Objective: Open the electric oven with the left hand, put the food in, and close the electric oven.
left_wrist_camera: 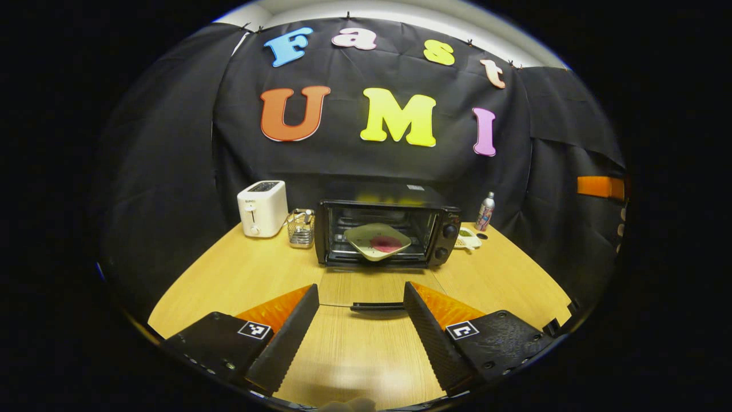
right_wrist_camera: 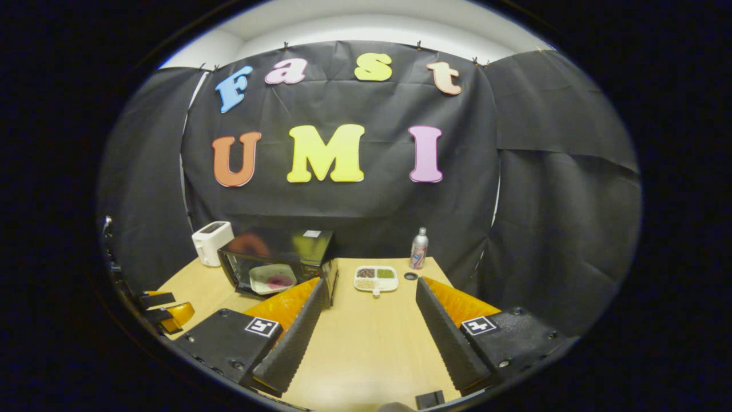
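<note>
Table (left_wrist_camera: 240, 280): pale wood, carrying everything; the electric oven stands at its far middle, against the booth's black cloth wall.
Electric oven (left_wrist_camera: 386, 233): black box, mouth open, two round knobs on its right side. In the right gripper view it sits far left of centre (right_wrist_camera: 280, 260).
Oven door (left_wrist_camera: 377, 286): glass, folded down flat in front of the oven's mouth, with its dark handle (left_wrist_camera: 377, 306) at the near edge.
Left tongs (left_wrist_camera: 361, 320): spread wide, holding nothing; they hover just in front of the oven door, and the door handle lies between the two fingertips without clear contact.
Right tongs (right_wrist_camera: 369, 320): spread wide, empty, over bare table to the right of the oven and well apart from it.
Toaster (left_wrist_camera: 262, 208): white, left of the oven, near the wall.
Plate (left_wrist_camera: 377, 241): pale green, square-ish, inside the oven on the rack, slightly tilted.
Food (left_wrist_camera: 386, 244): a dark red patch on the plate, so inside the oven; what kind it is I cannot tell.
Wire basket (left_wrist_camera: 301, 227): small, metal, between the toaster and the oven, just beside the oven's left wall.
Divided dish (right_wrist_camera: 376, 278): white, with compartments of brown and green bits, right of the oven.
Bottle (right_wrist_camera: 418, 248): silvery, upright, right of the oven beyond the dish, near the wall.
Small dark cap (right_wrist_camera: 410, 276): on the table just right of the dish.
</note>
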`<state>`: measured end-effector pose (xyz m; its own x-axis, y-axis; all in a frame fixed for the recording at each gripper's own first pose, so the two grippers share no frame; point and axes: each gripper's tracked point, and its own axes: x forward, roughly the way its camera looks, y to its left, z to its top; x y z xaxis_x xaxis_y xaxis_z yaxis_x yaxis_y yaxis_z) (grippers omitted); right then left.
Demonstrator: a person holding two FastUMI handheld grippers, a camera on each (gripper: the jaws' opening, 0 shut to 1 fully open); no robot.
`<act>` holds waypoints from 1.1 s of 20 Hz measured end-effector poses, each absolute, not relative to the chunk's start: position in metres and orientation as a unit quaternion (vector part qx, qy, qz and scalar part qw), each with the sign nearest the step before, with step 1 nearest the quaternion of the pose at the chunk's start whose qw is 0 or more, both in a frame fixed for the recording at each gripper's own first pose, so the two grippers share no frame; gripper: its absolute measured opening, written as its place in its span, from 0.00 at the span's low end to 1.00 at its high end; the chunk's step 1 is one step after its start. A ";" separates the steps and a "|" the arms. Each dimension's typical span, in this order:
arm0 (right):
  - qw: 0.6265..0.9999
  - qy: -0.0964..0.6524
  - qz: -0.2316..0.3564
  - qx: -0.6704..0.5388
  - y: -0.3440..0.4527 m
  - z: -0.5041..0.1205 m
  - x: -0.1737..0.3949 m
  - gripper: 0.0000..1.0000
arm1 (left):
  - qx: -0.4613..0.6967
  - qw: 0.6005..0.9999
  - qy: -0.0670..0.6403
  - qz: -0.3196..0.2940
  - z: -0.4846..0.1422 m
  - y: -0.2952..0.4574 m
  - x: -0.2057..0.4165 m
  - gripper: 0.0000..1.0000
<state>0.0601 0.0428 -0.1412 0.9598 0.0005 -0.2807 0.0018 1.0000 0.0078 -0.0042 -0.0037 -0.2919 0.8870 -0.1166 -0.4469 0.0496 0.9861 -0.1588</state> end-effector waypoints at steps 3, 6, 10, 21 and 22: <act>0.989 0.149 -0.004 0.006 0.029 -0.141 0.059 0.96 | -0.065 0.958 0.276 -0.042 -0.338 -0.022 0.000 0.95; 0.988 0.154 -0.003 -0.003 0.019 -0.140 0.060 0.96 | -0.051 0.950 0.304 -0.045 -0.374 -0.037 0.004 0.95; 0.988 0.154 -0.006 -0.002 0.002 -0.136 0.060 0.96 | -0.038 0.939 0.340 -0.046 -0.414 -0.057 0.002 0.95; 0.984 0.172 -0.051 -0.003 -0.044 -0.149 0.036 1.00 | -0.011 0.932 0.357 -0.059 -0.457 -0.080 0.034 0.96; 0.984 0.172 -0.054 -0.003 -0.046 -0.150 0.036 0.96 | -0.011 0.933 0.356 -0.060 -0.458 -0.080 0.036 0.96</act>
